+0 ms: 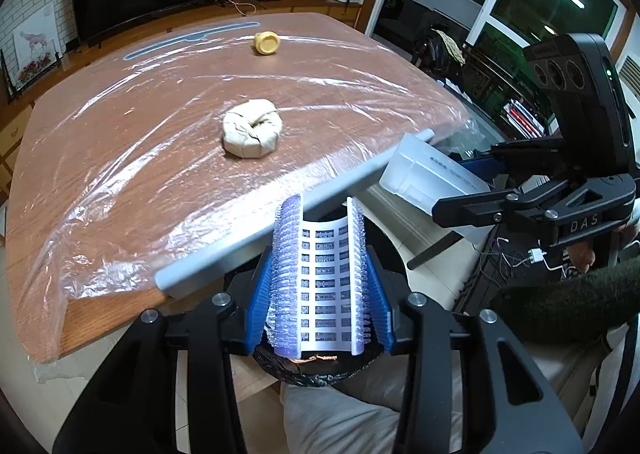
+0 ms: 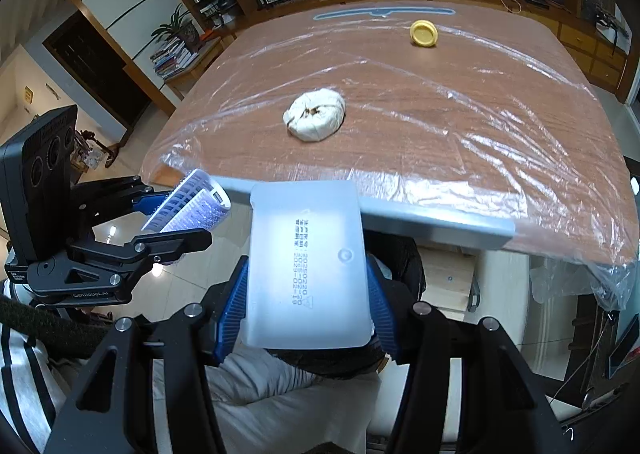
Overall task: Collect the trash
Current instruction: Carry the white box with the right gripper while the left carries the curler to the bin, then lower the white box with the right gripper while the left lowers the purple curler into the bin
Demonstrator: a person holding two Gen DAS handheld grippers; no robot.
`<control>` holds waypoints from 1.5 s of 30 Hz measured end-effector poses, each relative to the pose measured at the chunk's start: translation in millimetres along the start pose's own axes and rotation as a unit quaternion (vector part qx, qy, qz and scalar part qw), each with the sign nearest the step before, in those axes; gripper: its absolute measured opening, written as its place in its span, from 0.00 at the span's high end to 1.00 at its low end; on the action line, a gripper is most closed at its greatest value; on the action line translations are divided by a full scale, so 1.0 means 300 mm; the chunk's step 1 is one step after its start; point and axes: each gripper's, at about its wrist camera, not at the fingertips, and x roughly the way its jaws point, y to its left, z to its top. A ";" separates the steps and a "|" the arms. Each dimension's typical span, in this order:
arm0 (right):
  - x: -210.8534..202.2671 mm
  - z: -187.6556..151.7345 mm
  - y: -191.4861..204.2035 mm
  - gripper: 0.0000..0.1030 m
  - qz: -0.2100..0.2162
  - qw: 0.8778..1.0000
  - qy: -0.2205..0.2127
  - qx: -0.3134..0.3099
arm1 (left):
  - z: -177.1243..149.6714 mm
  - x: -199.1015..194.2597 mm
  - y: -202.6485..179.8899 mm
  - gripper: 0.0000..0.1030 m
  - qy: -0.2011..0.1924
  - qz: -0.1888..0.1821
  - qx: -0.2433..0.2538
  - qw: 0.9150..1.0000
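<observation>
- Left wrist view: a blister pack (image 1: 326, 286) is clamped between the fingers of the left gripper (image 1: 320, 286), at 6 o'clock, off the table edge.
- A paper wad (image 1: 251, 128) is seen on the film-covered table (image 1: 120, 158) at 11 o'clock; a yellow cap (image 1: 266, 43) lies beyond it at 12.
- Right wrist view: a plastic tray (image 2: 307, 266) is gripped by the right gripper (image 2: 308, 282), below the table edge.
- The wad (image 2: 315, 115) sits at 12 o'clock, the cap (image 2: 423, 34) at 1, well apart.
</observation>
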 end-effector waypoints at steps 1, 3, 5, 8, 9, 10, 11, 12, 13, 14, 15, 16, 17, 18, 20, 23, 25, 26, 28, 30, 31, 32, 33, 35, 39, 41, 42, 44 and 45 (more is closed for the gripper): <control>-0.001 -0.004 -0.001 0.48 0.000 1.000 0.002 -0.001 | -0.002 0.002 -0.005 0.57 0.002 -0.001 0.004 1.000; 0.006 -0.013 0.002 0.48 0.002 1.000 0.007 -0.002 | -0.009 0.007 -0.014 0.57 0.005 -0.001 0.007 1.000; 0.018 -0.027 0.006 0.48 0.002 1.000 0.013 -0.003 | -0.017 0.014 -0.021 0.57 0.009 -0.004 0.010 1.000; 0.044 -0.039 0.010 0.48 0.003 1.000 0.023 -0.004 | -0.031 0.032 -0.038 0.57 0.019 -0.008 0.018 1.000; 0.052 -0.042 0.011 0.48 0.003 1.000 0.026 -0.004 | -0.037 0.042 -0.040 0.57 0.024 -0.009 0.019 0.999; 0.064 -0.049 0.009 0.48 0.004 1.000 0.030 -0.003 | -0.046 0.058 -0.043 0.57 0.032 -0.010 0.020 0.999; 0.072 -0.053 0.008 0.48 0.004 0.999 0.034 -0.002 | -0.053 0.067 -0.044 0.57 0.037 -0.010 0.020 0.999; 0.079 -0.057 0.007 0.48 0.003 0.999 0.037 -0.001 | -0.061 0.075 -0.044 0.57 0.040 -0.010 0.020 0.999; 0.089 -0.063 0.007 0.48 0.002 0.999 0.040 -0.001 | -0.070 0.086 -0.045 0.57 0.046 -0.010 0.019 0.999; 0.097 -0.068 0.005 0.48 0.001 0.999 0.043 -0.001 | -0.076 0.094 -0.045 0.57 0.049 -0.011 0.018 0.999; 0.106 -0.070 0.003 0.48 -0.001 0.999 0.046 -0.001 | -0.082 0.103 -0.044 0.57 0.053 -0.010 0.017 0.998; 0.115 -0.075 0.002 0.48 -0.003 0.999 0.049 -0.001 | -0.091 0.112 -0.044 0.57 0.057 -0.008 0.018 0.998; 0.124 -0.079 0.000 0.48 -0.004 0.999 0.051 -0.001 | -0.096 0.120 -0.043 0.57 0.059 -0.007 0.018 0.998; 0.129 -0.082 0.001 0.48 -0.007 0.999 0.053 -0.002 | -0.102 0.126 -0.040 0.57 0.062 -0.005 0.018 0.998; 0.149 -0.090 -0.003 0.48 -0.015 0.998 0.059 -0.005 | -0.111 0.148 -0.034 0.57 0.070 -0.005 0.015 0.997; 0.180 -0.096 -0.015 0.48 -0.021 0.997 0.068 -0.003 | -0.125 0.176 -0.028 0.57 0.079 0.000 0.014 0.997; 0.198 -0.101 -0.023 0.48 -0.023 0.997 0.073 -0.001 | -0.134 0.198 -0.023 0.57 0.086 0.004 0.013 0.996; 0.206 -0.103 -0.024 0.48 -0.023 0.997 0.074 0.001 | -0.139 0.208 -0.019 0.57 0.090 0.005 0.012 0.996; 0.226 -0.106 -0.031 0.48 -0.025 0.997 0.078 0.003 | -0.150 0.229 -0.013 0.57 0.097 0.009 0.010 0.995; 0.246 -0.109 -0.036 0.48 -0.027 0.996 0.082 0.005 | -0.159 0.251 -0.005 0.57 0.104 0.013 0.009 0.994; 0.259 -0.110 -0.040 0.48 -0.028 0.996 0.085 0.007 | -0.163 0.262 -0.002 0.57 0.107 0.016 0.009 0.994; 0.271 -0.111 -0.042 0.48 -0.029 0.996 0.088 0.008 | -0.166 0.272 0.001 0.57 0.110 0.017 0.009 0.994; 0.282 -0.110 -0.040 0.48 -0.030 0.996 0.089 0.009 | -0.166 0.280 0.003 0.57 0.112 0.019 0.009 0.993; 0.305 -0.112 -0.039 0.48 -0.035 0.995 0.093 0.006 | -0.172 0.298 0.013 0.57 0.117 0.022 0.008 0.993; 0.347 -0.116 -0.038 0.48 -0.047 0.994 0.099 0.000 | -0.181 0.326 0.023 0.57 0.123 0.030 0.012 0.992; 0.361 -0.121 -0.035 0.48 -0.055 0.993 0.100 -0.006 | -0.183 0.333 0.023 0.57 0.123 0.037 0.015 0.992; 0.368 -0.123 -0.031 0.48 -0.058 0.993 0.101 -0.008 | -0.184 0.336 0.023 0.57 0.123 0.038 0.015 0.992; 0.380 -0.123 -0.030 0.48 -0.064 0.993 0.101 -0.010 | -0.185 0.348 0.028 0.57 0.124 0.042 0.015 0.991; 0.386 -0.124 -0.028 0.48 -0.064 0.993 0.101 -0.009 | -0.186 0.352 0.028 0.57 0.125 0.044 0.016 0.991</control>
